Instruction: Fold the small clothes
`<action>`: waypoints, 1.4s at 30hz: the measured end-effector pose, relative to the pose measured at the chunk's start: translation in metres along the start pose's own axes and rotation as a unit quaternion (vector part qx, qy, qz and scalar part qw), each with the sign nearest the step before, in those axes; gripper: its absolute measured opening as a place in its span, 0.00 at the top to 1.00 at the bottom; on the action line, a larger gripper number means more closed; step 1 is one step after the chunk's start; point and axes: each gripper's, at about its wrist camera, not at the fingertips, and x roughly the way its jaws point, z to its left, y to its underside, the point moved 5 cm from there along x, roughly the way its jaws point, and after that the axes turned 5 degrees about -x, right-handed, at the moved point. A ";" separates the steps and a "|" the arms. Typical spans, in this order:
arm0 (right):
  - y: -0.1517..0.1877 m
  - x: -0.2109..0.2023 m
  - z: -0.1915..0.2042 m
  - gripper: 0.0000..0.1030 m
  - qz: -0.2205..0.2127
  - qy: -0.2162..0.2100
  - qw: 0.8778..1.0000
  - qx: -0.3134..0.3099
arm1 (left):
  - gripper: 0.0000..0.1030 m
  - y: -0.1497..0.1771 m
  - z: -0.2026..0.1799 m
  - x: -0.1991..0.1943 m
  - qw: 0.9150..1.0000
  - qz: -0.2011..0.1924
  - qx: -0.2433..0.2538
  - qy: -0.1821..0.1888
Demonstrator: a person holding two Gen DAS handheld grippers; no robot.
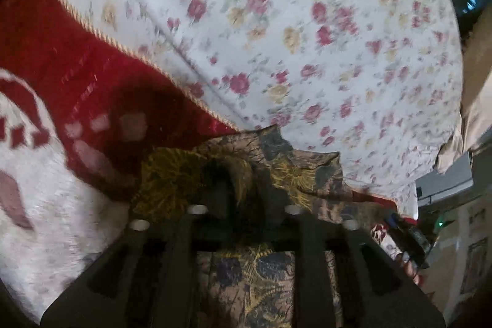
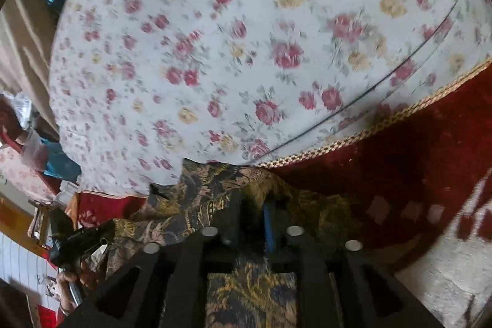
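On the floral bedsheet [image 1: 276,20], both grippers, left [image 1: 243,183] and right [image 2: 253,214], stand part-open astride the dark patterned garment [image 1: 264,282]. Neither pinches it. Best to let the fold settle flat before withdrawing.

The floral sheet [image 1: 276,36] lies flat and bare ahead of both grippers, from just past the fingertips to the far edge, so there is open room to pass over it. Under and between each pair of fingers the patterned cloth [image 1: 270,272] is bunched, its folds rising in front of the left gripper [image 1: 243,174] and the right gripper [image 2: 255,205]. The red blanket [image 1: 77,73] with its corded edge lies flat beside the sheet. Past the sheet's outer edge, clutter [image 2: 33,143] crowds the left of the right wrist view, and a hand [image 2: 70,282] holding a dark object shows there.
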 end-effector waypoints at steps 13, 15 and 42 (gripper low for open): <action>0.060 0.034 0.063 0.49 0.122 -0.025 0.976 -0.181 | 0.43 0.057 -0.036 0.013 0.984 0.087 0.142 -0.061; 0.050 0.059 0.063 0.49 0.137 -0.010 0.975 -0.177 | 0.43 0.050 -0.035 0.029 0.981 0.097 0.146 -0.085; 0.106 -0.058 0.022 0.30 0.083 0.016 0.993 -0.083 | 0.41 0.110 0.023 -0.058 0.995 0.081 0.055 0.023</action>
